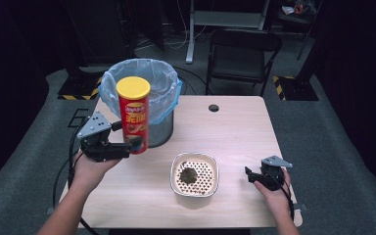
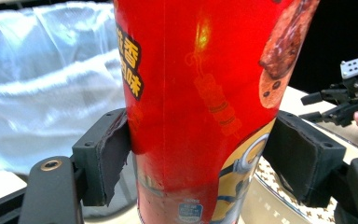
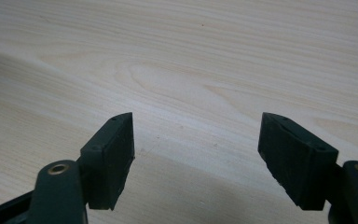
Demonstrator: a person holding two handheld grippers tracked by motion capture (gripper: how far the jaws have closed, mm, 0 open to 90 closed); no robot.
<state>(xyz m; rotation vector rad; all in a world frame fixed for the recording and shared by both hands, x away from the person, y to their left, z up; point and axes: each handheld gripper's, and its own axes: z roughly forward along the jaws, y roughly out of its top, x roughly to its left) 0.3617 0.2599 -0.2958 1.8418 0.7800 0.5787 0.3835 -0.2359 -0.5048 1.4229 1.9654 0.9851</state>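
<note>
A red chip can (image 1: 133,117) with a yellow lid stands upright in front of the lined trash bin (image 1: 139,90). My left gripper (image 1: 126,135) is shut on the can's lower part. In the left gripper view both pads press the can (image 2: 200,93) from either side, and its base is cut off at the bottom edge. My right gripper (image 1: 248,174) rests low at the table's right front, open, jaws pointing left toward the bowl. In the right gripper view the right gripper (image 3: 196,149) has only bare wood between its jaws.
A white bowl (image 1: 176,164) holding a perforated insert and a dark clump sits at the table's (image 1: 235,132) front centre. The bin's pale blue bag (image 2: 51,84) lies behind the can. A black folding chair (image 1: 242,54) stands beyond the table.
</note>
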